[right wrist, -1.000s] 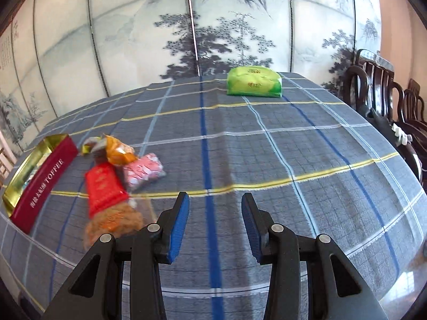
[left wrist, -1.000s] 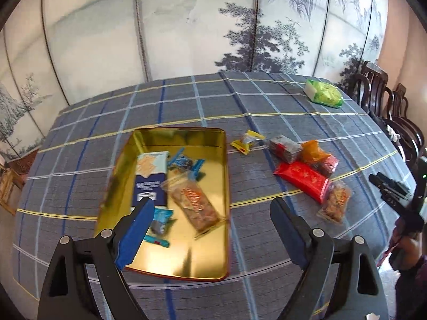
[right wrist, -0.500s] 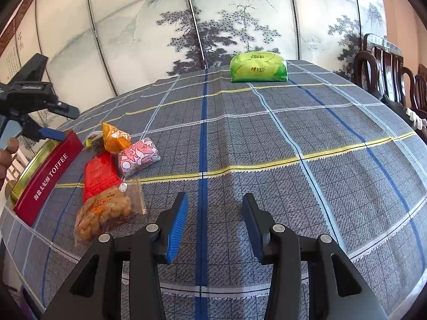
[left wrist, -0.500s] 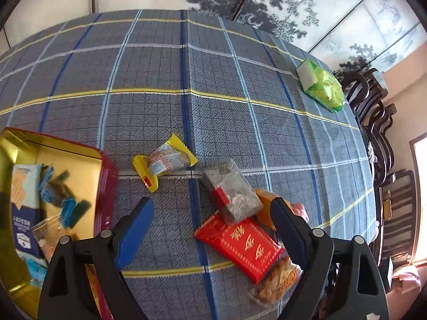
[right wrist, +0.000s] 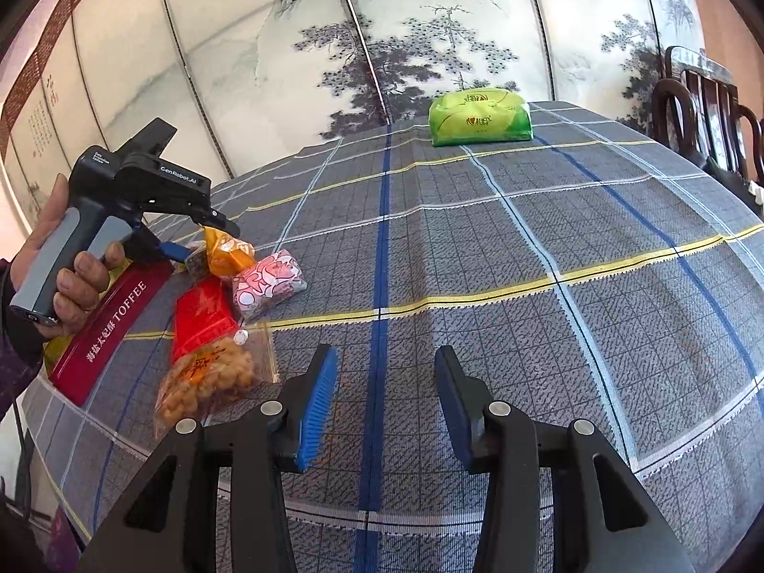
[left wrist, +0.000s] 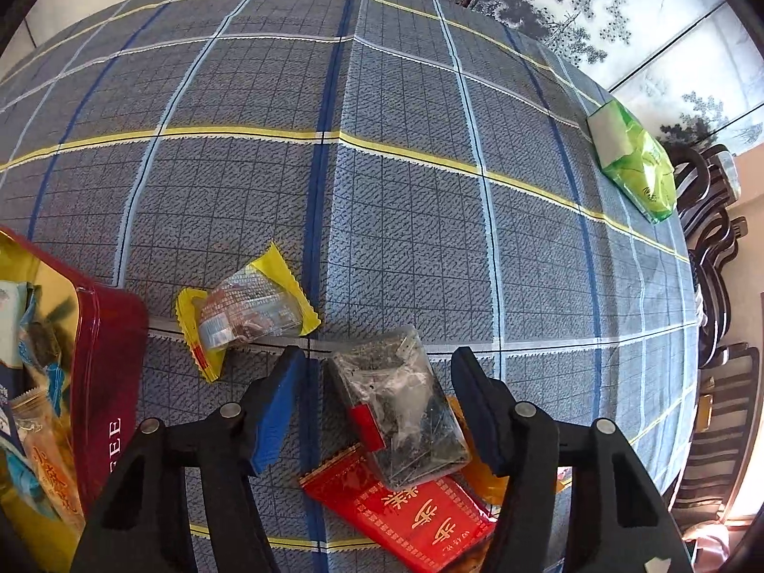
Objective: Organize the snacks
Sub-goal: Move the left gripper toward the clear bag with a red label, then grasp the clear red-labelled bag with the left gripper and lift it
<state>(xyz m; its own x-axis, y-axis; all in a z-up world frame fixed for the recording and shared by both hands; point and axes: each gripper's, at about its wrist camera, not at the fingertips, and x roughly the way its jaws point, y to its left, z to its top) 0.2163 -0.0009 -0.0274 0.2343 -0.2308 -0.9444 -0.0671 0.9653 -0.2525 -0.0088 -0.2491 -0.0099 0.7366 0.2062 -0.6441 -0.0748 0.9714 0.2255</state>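
Only the left wrist view shows the left tongs (left wrist: pixel 377 382) closing, pads short of the clear dark-snack packet (left wrist: pixel 401 406). Right tongs (right wrist: pixel 384 394) hang spread and empty; the toffee tin (right wrist: pixel 105 329) is cut off.

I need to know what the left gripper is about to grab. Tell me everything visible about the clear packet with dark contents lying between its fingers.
The clear packet is a flat, rectangular pouch of glossy, see-through plastic holding dark, speckled contents, with a small red label on its near-left edge. It lies flat, slightly askew, its lower end overlapping the red packet and an orange wrapper at its right side. The left gripper, whose jaws have just been closing, straddles it; neither pad visibly touches it yet.
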